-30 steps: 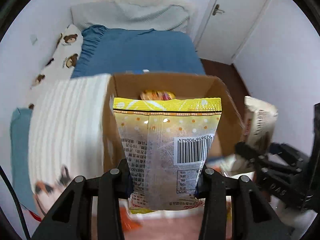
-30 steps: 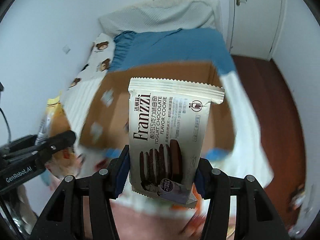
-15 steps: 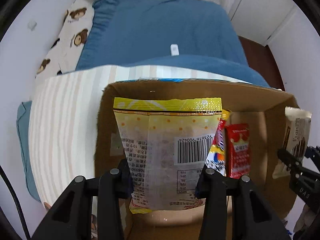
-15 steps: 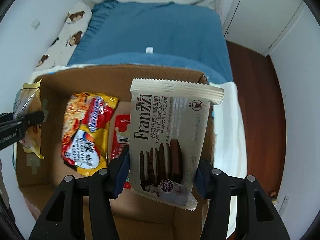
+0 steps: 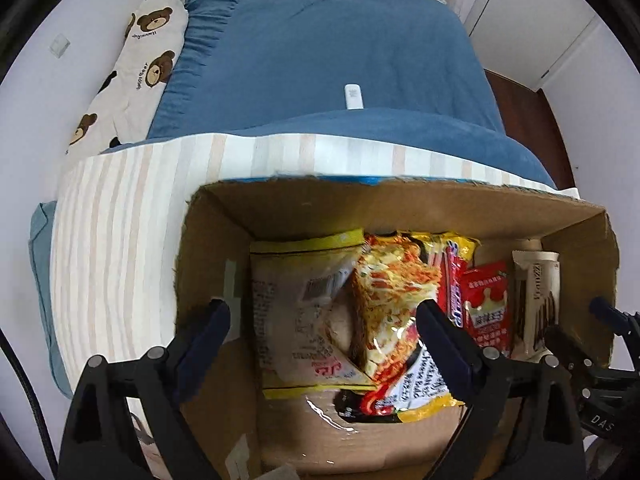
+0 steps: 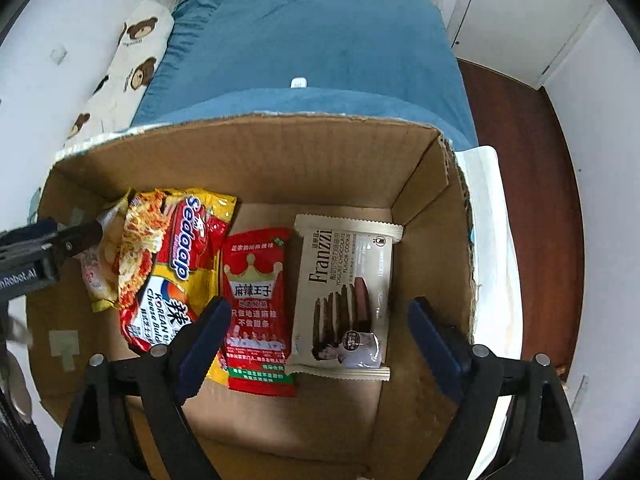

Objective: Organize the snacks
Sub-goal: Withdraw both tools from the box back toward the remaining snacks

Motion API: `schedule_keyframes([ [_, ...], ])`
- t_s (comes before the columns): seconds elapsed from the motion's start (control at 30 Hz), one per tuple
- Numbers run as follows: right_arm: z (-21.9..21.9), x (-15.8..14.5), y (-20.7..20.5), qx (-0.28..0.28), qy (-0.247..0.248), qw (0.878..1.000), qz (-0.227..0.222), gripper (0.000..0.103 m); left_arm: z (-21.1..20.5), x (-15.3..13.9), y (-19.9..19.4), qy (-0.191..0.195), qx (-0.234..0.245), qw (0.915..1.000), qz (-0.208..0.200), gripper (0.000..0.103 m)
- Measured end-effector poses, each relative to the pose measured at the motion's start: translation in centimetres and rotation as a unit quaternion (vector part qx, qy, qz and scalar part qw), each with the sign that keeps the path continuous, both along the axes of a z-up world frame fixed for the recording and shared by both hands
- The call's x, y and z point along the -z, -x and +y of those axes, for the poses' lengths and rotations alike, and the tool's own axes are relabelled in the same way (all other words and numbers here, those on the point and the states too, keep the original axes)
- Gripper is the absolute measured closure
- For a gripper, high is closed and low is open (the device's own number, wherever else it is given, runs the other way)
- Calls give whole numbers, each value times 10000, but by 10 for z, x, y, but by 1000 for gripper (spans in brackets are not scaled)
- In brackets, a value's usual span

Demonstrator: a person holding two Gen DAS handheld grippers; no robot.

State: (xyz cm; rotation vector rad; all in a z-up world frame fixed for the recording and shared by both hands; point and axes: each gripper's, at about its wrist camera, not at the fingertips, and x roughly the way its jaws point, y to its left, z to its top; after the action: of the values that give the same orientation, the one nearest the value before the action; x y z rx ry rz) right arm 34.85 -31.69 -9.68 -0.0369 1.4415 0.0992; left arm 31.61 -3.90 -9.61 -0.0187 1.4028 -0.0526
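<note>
— Cardboard, brown and open-topped: is that box (image 6: 432, 184) holding everything?

— Yes. Going left to right inside it: a pale yellow-edged snack bag (image 5: 298, 316), a red and yellow noodle packet (image 6: 172, 264), a red crown-printed sachet (image 6: 256, 308) and a beige chocolate cookie pack (image 6: 346, 292), all lying with long axes running away from the cameras.

— And the grippers?

— Left gripper (image 5: 322, 320) is hovering wide open over the yellow-edged bag, gripping nothing. Right gripper (image 6: 316, 326) is spread wide over the cookie pack, also empty and nearest to it.

— Surroundings?

— Box is sitting on a pale striped desk (image 5: 120, 216); a blue-covered bed (image 5: 328, 60) is lying beyond.
</note>
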Motion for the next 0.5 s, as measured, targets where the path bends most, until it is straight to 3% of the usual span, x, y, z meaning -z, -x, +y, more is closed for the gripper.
schedule_keyframes([
  [0.5,2,-19,51,151,-262,9995,-114,11,-9,-6,70,71,213,9996,-145,8],
])
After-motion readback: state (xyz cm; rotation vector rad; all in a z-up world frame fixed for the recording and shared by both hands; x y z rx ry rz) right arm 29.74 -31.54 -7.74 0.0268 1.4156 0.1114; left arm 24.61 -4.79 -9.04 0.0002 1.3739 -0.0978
